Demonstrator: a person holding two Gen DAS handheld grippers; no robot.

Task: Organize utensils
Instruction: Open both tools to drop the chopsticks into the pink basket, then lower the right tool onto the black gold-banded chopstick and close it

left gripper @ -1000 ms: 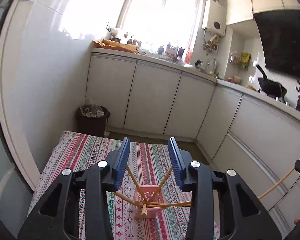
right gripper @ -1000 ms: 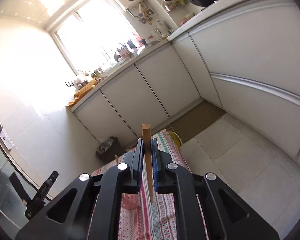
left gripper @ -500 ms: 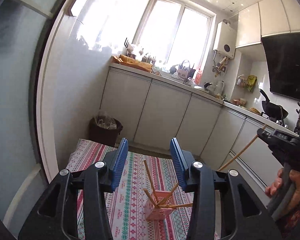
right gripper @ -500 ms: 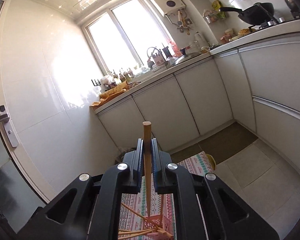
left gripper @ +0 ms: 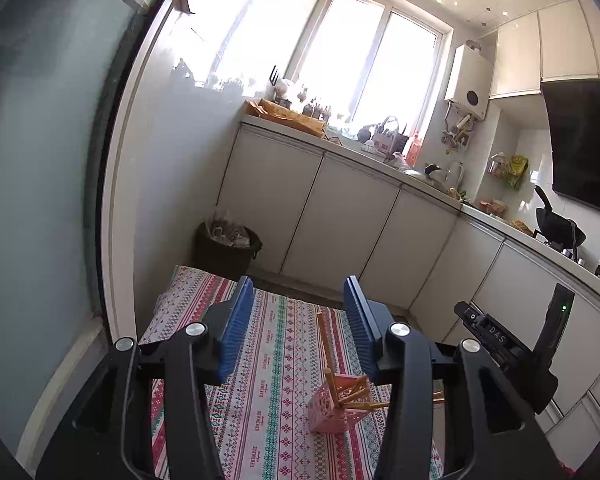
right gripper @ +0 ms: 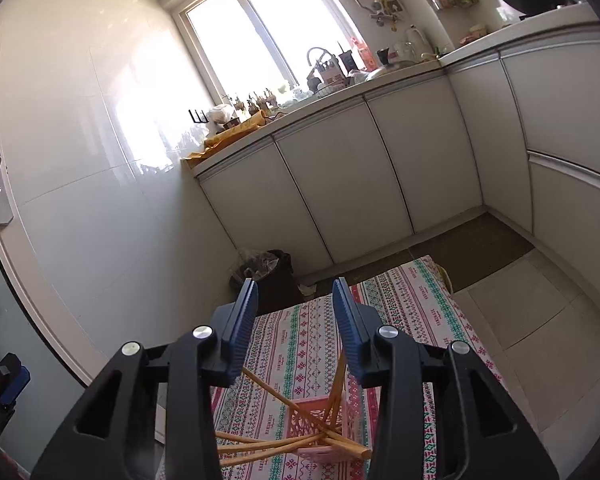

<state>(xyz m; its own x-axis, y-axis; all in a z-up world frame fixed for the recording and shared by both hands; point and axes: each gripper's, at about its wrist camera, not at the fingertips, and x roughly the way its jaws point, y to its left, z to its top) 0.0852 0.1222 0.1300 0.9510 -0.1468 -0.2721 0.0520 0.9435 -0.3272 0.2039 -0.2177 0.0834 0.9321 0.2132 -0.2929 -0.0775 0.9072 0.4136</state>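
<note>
Chopsticks (right gripper: 284, 446) splay from the pink basket (right gripper: 320, 420) – blocking it sideways; striped cloth (left gripper: 276, 344) beyond lies bare.

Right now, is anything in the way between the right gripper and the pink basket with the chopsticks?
Nothing visible is. The right gripper has opening jaws with nothing between them, and the pink basket sits just below on the striped tablecloth, chopsticks sticking out.
</note>
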